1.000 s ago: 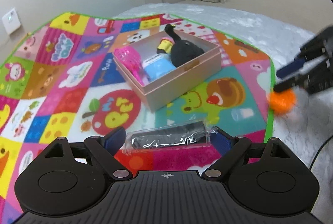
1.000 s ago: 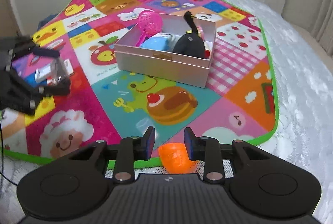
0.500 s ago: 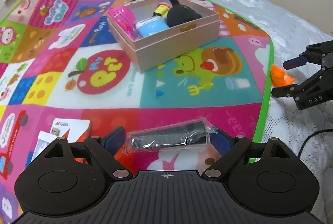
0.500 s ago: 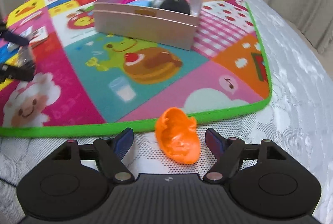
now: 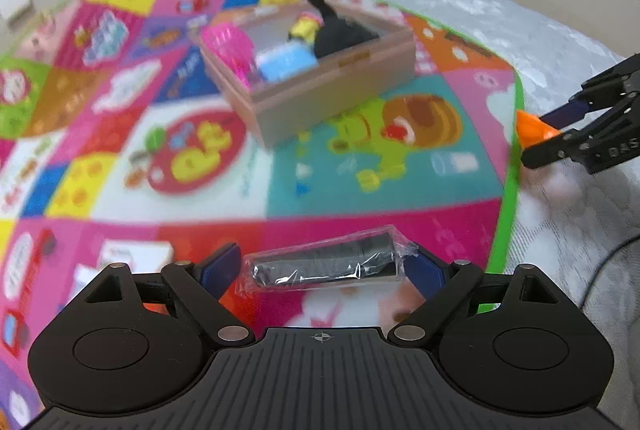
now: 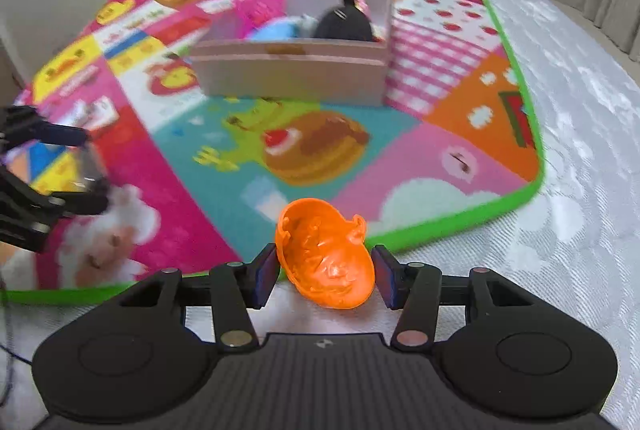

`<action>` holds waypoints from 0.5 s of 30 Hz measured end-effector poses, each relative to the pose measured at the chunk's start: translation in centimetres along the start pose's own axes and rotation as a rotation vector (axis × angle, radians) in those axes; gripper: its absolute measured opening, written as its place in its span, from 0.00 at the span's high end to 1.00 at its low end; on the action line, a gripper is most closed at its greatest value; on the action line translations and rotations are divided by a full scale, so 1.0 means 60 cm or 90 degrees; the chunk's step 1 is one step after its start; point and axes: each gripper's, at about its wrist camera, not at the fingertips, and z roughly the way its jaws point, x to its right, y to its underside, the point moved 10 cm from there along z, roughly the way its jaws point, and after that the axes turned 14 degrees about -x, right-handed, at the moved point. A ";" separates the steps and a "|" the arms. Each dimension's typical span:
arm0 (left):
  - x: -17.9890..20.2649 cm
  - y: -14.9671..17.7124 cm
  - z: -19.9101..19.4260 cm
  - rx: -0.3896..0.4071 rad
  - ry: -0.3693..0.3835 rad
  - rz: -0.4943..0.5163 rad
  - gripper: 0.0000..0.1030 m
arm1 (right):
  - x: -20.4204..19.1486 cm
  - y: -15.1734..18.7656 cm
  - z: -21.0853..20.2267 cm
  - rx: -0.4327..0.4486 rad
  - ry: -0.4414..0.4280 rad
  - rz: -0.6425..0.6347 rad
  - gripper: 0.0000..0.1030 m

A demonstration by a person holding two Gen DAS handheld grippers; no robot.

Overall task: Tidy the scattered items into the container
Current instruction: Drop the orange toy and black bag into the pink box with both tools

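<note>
- Our left gripper (image 5: 320,270) is clamped end to end on a black bar in a clear wrapper (image 5: 326,264), held crosswise above the mat (image 5: 120,134); the pads meet its two ends and the jaws stand wide because the bar is long.
- We judge the bar light and fairly stiff, but its film is glossy and loose, bunched at the 3 o'clock end. It could slide inside the wrapper, so a grip on the solid ends seems safer than one on the film.
- Our right gripper (image 6: 326,272) is closing around an orange shell (image 6: 326,256). The shell sits between the pads, its left flank at or very near the left pad, with a sliver of gap at the right pad. We cannot call it gripped yet.
- The shell lies on the white bed cover (image 6: 560,150), just off the mat's green edge, at 6 o'clock from the box (image 6: 292,70) in the right wrist view.
- It looks like thin, hollow plastic: very light, rigid, smooth and curved. Hard squeezing might crack it or pop it out, so we would take it across the widest part of the bowl, gently.
- The box sits on the mat at 12 o'clock from both grippers, already holding a pink toy (image 5: 228,44), a blue item (image 5: 286,64) and a black plush (image 5: 340,34). Free space inside appears small, nearest the front wall.
</note>
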 end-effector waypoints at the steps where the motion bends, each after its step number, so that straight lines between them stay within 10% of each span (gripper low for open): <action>1: -0.003 -0.012 -0.010 0.022 -0.012 0.008 0.11 | -0.006 -0.008 -0.011 0.009 -0.010 -0.003 0.52; 13: -0.077 -0.304 -0.094 0.304 -0.116 0.026 0.06 | 0.010 -0.307 -0.217 0.256 -0.115 0.056 0.50; 15: -0.101 -0.328 -0.057 0.276 -0.161 0.008 0.03 | 0.023 -0.376 -0.204 0.274 -0.117 0.085 0.29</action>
